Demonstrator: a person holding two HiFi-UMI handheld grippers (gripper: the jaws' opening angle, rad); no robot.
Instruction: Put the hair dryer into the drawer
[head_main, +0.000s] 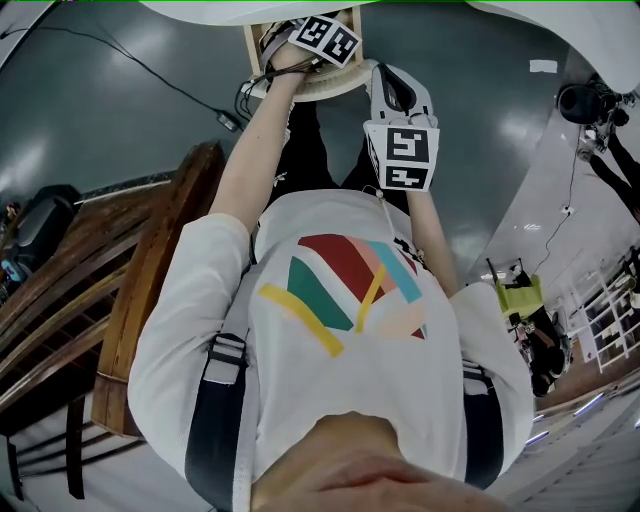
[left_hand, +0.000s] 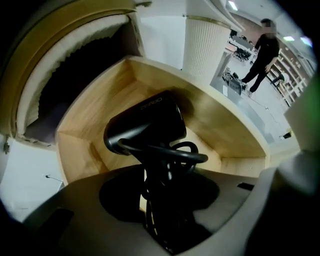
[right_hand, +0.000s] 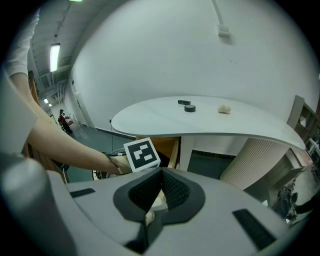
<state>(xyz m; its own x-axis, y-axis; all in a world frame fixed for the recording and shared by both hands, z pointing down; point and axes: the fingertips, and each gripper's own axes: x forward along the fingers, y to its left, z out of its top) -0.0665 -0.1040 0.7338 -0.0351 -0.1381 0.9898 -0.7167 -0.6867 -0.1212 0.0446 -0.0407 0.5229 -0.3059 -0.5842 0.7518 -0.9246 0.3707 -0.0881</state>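
My left tongs (left_hand: 161, 200) are clamped on the handle of the hair dryer (left_hand: 145, 125), its cord (left_hand: 180, 154) looped there too. Its head sticks out at twelve o'clock, down inside the drawer (left_hand: 225, 125). I think it is hard, smooth and a bit heavy, so the handle holds best. My right tongs (right_hand: 149, 216) are together, empty.

Hair dryer (left_hand: 147, 125): black, with a short barrel that carries grey lettering on its side. The cord (left_hand: 172, 154) is looped around the handle. The handle is clamped in the left claw (left_hand: 165, 192), and the barrel hangs within the walls of the drawer (left_hand: 235, 125) (contact with its floor cannot be confirmed). Drawer: light wood, pulled open.
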